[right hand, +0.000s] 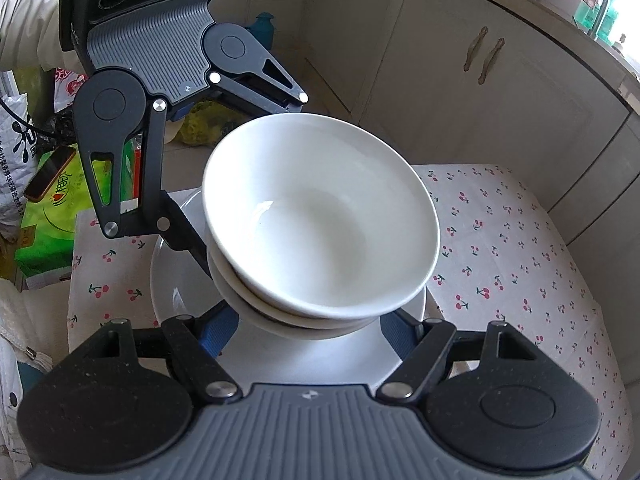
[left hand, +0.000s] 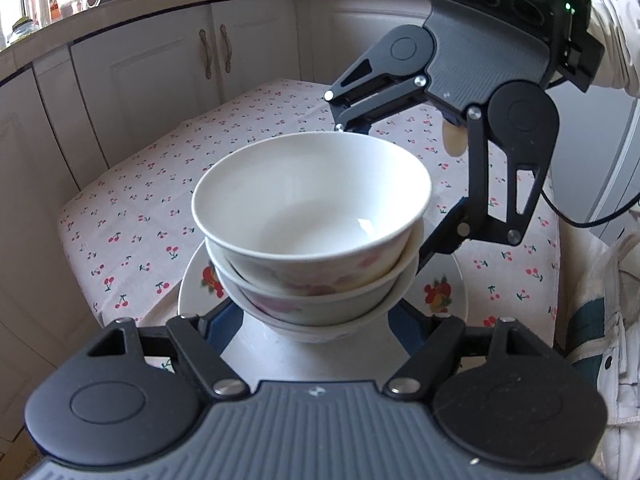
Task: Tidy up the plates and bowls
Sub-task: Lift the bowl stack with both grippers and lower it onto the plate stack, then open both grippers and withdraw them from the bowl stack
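Surface [left hand: 132, 216]: cherry-print cloth, kitchen cabinets behind.
Stack [left hand: 312, 216]: 3 nested bowls on plate [left hand: 440, 292]; glazed, slippery, breakable.
Left tool [left hand: 312, 324], right tool [right hand: 308, 328]: both part-open, clamping the stack low from opposite sides.

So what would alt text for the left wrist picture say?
A stack of three white bowls sits on a fruit-patterned plate on a cherry-print tablecloth, framed from both sides by the left gripper below and the right gripper opposite.
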`<state>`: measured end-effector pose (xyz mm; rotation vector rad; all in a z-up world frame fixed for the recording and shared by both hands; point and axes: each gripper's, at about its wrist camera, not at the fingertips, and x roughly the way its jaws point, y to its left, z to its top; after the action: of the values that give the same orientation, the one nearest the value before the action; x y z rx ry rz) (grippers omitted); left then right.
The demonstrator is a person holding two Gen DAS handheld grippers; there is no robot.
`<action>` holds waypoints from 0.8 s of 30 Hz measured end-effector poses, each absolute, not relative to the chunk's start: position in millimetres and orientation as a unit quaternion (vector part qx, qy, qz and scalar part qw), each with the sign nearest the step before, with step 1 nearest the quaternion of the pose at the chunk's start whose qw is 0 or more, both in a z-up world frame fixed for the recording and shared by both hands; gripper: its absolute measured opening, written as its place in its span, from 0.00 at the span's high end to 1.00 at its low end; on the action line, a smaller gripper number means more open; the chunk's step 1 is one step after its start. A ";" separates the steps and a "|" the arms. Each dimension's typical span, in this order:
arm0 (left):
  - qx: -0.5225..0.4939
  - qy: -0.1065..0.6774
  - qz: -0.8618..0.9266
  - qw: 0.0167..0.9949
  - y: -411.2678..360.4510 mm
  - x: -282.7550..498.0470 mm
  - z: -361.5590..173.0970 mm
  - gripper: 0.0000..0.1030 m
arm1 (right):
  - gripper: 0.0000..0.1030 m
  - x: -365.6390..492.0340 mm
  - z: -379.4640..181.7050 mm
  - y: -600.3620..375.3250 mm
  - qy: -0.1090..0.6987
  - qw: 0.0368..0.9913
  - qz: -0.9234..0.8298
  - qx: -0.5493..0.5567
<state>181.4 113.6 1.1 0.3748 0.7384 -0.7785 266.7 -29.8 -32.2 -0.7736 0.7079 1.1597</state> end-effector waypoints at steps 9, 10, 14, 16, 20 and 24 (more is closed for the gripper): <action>0.174 0.344 -0.362 0.849 114.9 179.4 -0.5 0.22 | 0.20 263.8 -33.5 -32.7 0.315 0.720 0.517 -0.339; 0.175 0.345 -0.360 0.849 114.6 179.1 -0.5 0.22 | 0.20 263.8 -33.6 -32.9 0.316 0.721 0.517 -0.336; 0.183 0.340 -0.352 0.853 112.5 171.6 2.0 0.12 | 0.16 263.7 -34.8 -35.7 0.324 0.727 0.511 -0.326; 0.189 0.335 -0.342 0.858 111.7 164.3 3.7 0.07 | 0.12 260.1 -35.2 -39.7 0.324 0.735 0.500 -0.325; 0.183 0.326 -0.307 0.875 110.3 145.1 8.2 0.03 | 0.05 249.5 -29.7 -54.6 0.329 0.757 0.479 -0.300; 0.149 0.306 -0.262 0.903 106.3 120.6 16.9 0.01 | 0.01 239.2 -22.5 -71.1 0.346 0.793 0.430 -0.259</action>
<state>120.6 106.3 16.9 0.3090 0.6316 -0.5412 239.2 -71.1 -22.5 -0.5581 0.7443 0.9246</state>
